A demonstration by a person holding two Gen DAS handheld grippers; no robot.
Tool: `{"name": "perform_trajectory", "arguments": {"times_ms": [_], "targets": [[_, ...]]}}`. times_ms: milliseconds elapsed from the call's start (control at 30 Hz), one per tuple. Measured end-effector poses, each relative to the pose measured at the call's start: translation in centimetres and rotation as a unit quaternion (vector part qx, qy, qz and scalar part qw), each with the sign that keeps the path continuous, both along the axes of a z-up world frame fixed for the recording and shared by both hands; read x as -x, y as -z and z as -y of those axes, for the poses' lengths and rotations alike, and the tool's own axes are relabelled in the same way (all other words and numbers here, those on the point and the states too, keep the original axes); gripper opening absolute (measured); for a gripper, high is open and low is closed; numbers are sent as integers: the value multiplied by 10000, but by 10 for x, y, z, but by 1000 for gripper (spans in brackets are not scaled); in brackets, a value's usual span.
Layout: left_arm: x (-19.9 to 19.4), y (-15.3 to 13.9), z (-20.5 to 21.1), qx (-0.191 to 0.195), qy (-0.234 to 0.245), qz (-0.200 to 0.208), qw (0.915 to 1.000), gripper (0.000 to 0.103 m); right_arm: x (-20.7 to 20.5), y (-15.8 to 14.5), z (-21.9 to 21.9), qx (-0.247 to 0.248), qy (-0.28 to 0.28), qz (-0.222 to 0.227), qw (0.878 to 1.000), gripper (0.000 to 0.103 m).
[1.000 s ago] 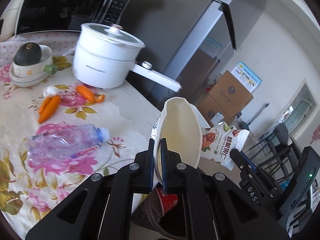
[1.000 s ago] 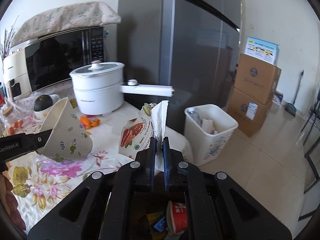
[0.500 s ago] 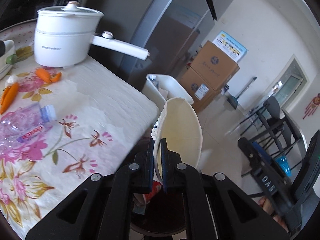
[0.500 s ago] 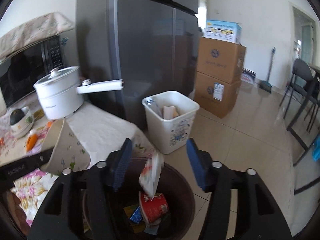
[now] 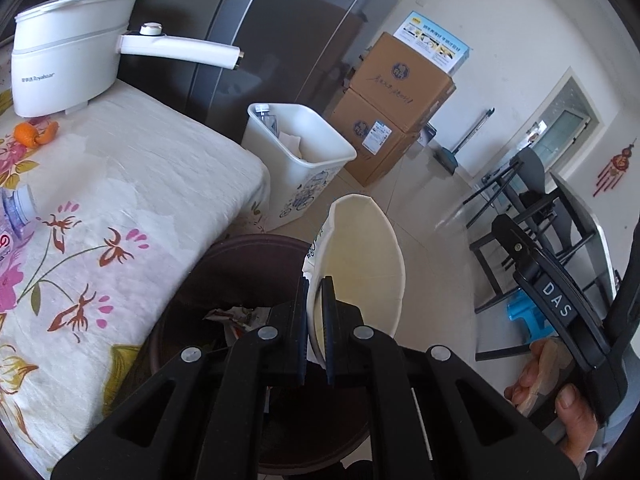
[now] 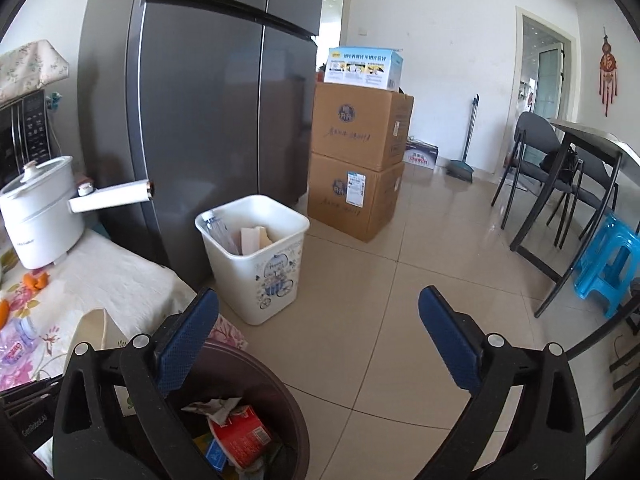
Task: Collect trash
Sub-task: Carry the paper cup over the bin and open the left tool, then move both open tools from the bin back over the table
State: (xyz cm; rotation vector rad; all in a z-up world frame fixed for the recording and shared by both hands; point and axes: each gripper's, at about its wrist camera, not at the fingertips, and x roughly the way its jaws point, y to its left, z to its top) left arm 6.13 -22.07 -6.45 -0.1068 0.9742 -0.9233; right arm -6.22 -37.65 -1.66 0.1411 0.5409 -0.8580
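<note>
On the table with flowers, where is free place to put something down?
Free: the tablecloth between the white pot and the table's near corner. Crowded: the left edge, with the orange peel and plastic bottle.

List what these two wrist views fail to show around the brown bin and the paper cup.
- Brown bin, right wrist view: its bottom, hidden by trash and gripper frame.
- Paper cup, left wrist view: its base, hidden between the left gripper fingers.
- Plastic bottle, left wrist view: cut off by the picture edge.
</note>
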Motion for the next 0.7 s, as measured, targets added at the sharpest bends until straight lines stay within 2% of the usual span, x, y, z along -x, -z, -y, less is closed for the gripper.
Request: {"name": "perform_trajectory", "arguments": {"times_ms": [67, 100, 167, 200, 233, 500, 700], "targets": [[0, 2, 3, -51, 44, -19, 10000, 8, -1, 1, 1, 39, 21, -61, 10000, 96], [0, 3, 4, -76, 52, -23, 10000, 12, -2, 2, 1, 63, 27, -81, 9999, 96], [-2, 4, 4, -142, -2, -21, 9999, 33, -3, 4, 1, 69, 7, -120, 9999, 96], [-3, 3, 1, -128, -50, -15, 9999, 49, -6, 3, 1, 56, -13, -149, 9999, 96], [-4, 3, 0, -103, -99, -6, 9999, 51, -8, 4, -1, 51, -34, -177, 9998, 96], [-10, -7, -10, -168, -429, 285, 9985, 51, -21, 9, -13, 197, -237, -351, 9989, 96], [-15, -9, -17, -175, -627, 285, 9975, 58, -27, 11, -22, 260, -360, -455, 9980, 96]]}}
